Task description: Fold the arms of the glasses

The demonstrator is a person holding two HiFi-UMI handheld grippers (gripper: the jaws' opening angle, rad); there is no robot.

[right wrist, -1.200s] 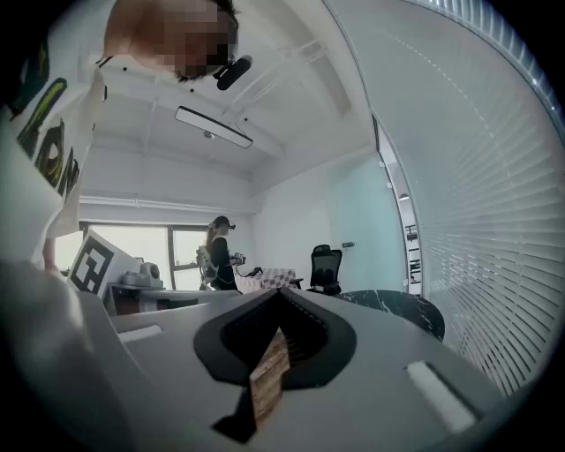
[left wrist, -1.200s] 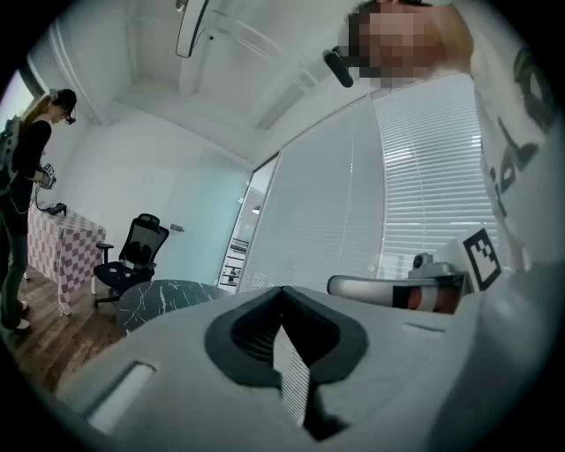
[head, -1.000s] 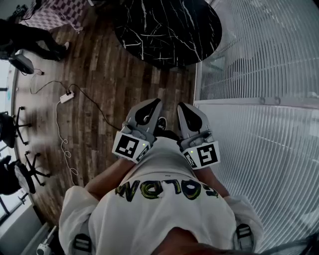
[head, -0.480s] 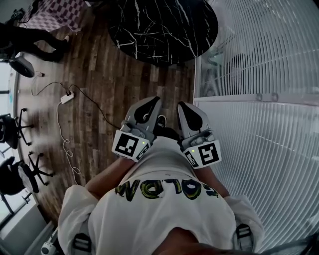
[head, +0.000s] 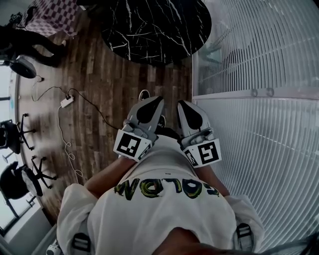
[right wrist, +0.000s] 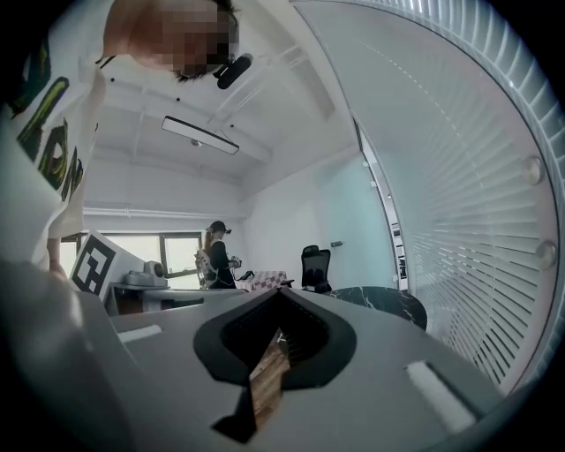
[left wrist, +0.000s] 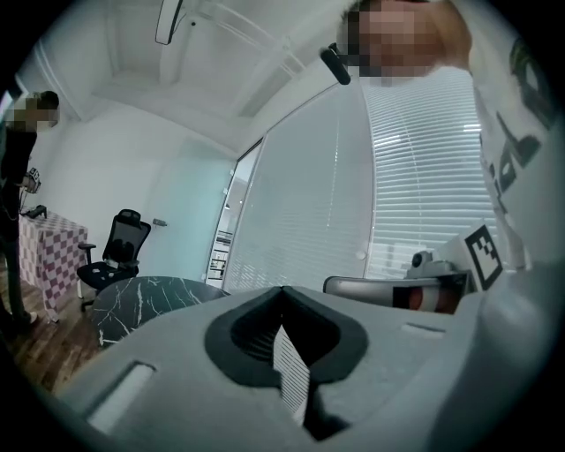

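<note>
No glasses show in any view. In the head view both grippers are held side by side, close in front of the person's white shirt and above the wooden floor. My left gripper [head: 149,102] [left wrist: 282,290] has its jaws together with nothing between them. My right gripper [head: 189,106] [right wrist: 279,295] is shut and empty too. Both point toward a round black marble table [head: 154,30] [left wrist: 146,296] [right wrist: 381,300] some way ahead, and nothing can be made out on its top.
A glass wall with white blinds [head: 259,74] runs along the right. A power strip with its cable [head: 66,100] lies on the floor at left, near office chairs [head: 12,137]. A person [head: 27,40] stands by a checked-cloth table [head: 47,15] at the far left.
The scene has slid slightly left in the head view as the person moves toward the table. Both grippers keep the same pose before the body, shut and empty.
</note>
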